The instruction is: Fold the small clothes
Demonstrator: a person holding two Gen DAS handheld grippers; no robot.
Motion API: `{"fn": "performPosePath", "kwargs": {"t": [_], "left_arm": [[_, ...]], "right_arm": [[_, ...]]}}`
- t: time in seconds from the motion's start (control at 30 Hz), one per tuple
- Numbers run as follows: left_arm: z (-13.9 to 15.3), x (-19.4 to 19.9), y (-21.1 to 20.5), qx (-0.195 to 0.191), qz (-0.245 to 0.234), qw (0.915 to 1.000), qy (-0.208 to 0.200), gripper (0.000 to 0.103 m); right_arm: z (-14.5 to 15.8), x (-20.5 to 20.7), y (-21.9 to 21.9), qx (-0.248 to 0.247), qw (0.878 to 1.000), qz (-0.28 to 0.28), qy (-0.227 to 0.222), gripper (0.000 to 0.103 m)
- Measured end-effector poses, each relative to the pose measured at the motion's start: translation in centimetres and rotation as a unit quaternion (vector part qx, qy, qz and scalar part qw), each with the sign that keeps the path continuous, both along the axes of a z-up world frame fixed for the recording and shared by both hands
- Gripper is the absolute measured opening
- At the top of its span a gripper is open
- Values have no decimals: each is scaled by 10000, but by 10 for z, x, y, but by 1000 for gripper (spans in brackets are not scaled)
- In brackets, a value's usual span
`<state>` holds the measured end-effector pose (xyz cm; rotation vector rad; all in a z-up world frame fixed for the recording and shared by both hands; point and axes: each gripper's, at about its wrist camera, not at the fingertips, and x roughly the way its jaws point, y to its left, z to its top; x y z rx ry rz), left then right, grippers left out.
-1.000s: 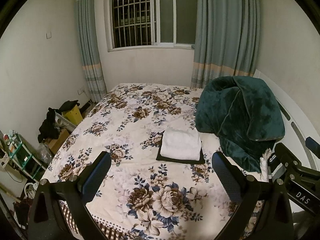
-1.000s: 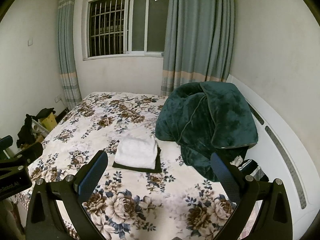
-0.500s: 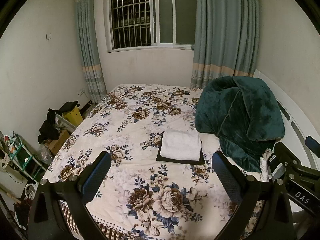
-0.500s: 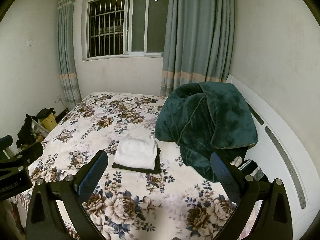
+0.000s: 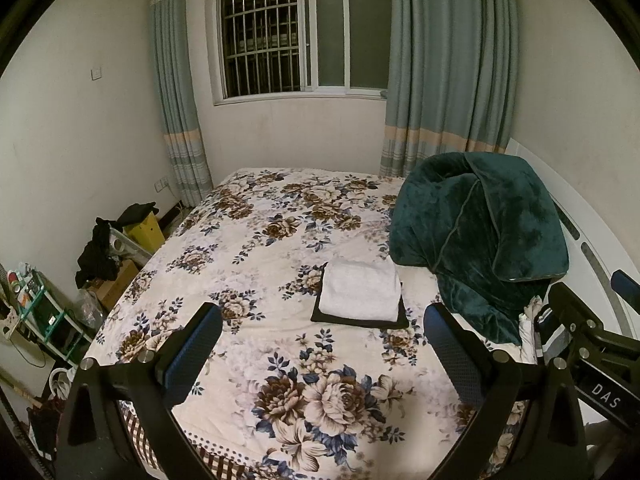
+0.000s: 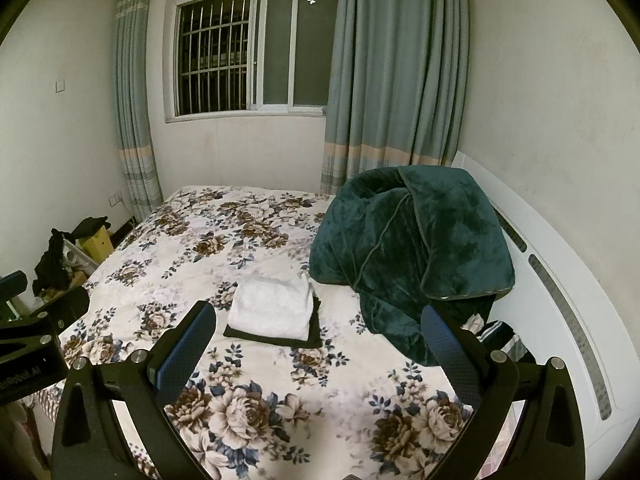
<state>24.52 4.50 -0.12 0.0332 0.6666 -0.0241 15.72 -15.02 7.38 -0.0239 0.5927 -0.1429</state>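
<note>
A folded white cloth (image 5: 360, 292) lies on top of a folded black cloth (image 5: 360, 322) in the middle of the floral bed (image 5: 280, 220). The same stack shows in the right wrist view, the white cloth (image 6: 272, 306) on the black one (image 6: 276, 338). My left gripper (image 5: 322, 344) is open and empty, held above the near end of the bed, short of the stack. My right gripper (image 6: 318, 338) is open and empty, also short of the stack. A few striped and pale clothes (image 5: 532, 328) lie bunched at the bed's right edge, partly hidden by the blanket.
A big dark green blanket (image 5: 480, 232) is heaped on the right side of the bed against the white headboard (image 6: 560, 280). Boxes, black clothes (image 5: 96, 252) and a small shelf (image 5: 36, 312) stand on the floor at the left. Window and curtains are behind.
</note>
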Motion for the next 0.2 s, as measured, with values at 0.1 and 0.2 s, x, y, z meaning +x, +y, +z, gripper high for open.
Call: {"fn": "performPosePath", "kwargs": {"t": [0.1,0.2], "left_arm": [[4,2,-3,-13,-33,10000,-14,103],[6,4,-4,-15,-29,10000,-12,103]], "right_arm": [[0,0,0,1,10000,-5,1,103],[-1,0,1,-3,10000,-2,-2,103]]}}
